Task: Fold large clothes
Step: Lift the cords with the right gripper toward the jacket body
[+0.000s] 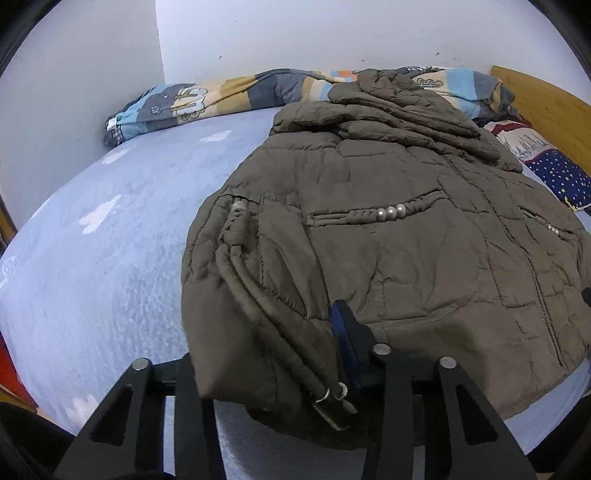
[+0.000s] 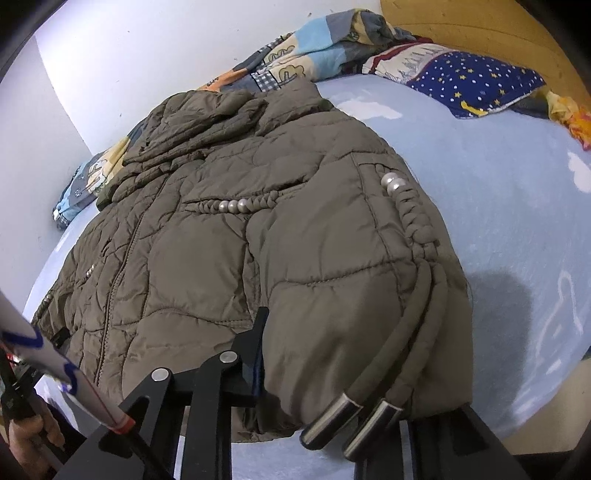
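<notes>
The pale blue bedsheet [image 1: 92,258] carries an olive quilted puffer jacket [image 1: 388,236] lying flat, its long axis running from the hem at six o'clock to the collar at twelve, near a patchwork quilt [image 1: 207,99]. Braided cords with pearl beads [image 1: 389,212] trim its puffy, stitched panels. The left gripper [image 1: 295,365] clamps one cuff, the right gripper [image 2: 332,365] the other.

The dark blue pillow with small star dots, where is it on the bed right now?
The dark blue star-dotted pillow lies at the head of the light blue bed, against the wooden headboard, right of the olive quilted jacket.
</notes>
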Demonstrator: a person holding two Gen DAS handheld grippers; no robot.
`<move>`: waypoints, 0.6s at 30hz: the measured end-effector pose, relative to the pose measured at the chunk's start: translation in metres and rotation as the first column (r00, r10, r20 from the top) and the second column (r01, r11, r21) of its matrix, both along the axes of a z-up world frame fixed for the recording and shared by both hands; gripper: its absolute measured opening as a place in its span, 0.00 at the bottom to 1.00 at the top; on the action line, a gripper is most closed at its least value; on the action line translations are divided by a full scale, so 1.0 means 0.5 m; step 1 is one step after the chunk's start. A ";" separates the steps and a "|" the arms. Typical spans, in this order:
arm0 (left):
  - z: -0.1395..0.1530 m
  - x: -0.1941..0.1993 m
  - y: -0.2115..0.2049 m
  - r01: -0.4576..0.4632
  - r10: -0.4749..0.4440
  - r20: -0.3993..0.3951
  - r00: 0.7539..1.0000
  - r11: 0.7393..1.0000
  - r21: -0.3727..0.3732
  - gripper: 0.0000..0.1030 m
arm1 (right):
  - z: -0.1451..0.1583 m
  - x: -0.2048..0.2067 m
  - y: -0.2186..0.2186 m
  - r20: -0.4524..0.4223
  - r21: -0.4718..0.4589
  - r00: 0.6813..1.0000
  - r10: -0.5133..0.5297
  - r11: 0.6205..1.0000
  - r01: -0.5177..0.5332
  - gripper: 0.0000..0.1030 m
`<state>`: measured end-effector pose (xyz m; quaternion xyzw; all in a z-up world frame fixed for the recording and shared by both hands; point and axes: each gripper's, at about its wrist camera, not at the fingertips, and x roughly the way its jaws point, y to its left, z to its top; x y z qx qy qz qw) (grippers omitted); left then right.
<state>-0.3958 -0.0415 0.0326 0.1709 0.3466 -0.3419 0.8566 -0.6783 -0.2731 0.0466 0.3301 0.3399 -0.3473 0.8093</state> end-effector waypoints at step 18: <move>0.056 -0.039 0.014 0.045 -0.041 0.099 0.994 0.998 -0.047 0.24 | 0.076 -0.027 0.013 0.126 -0.095 0.992 0.001 0.995 0.011 0.20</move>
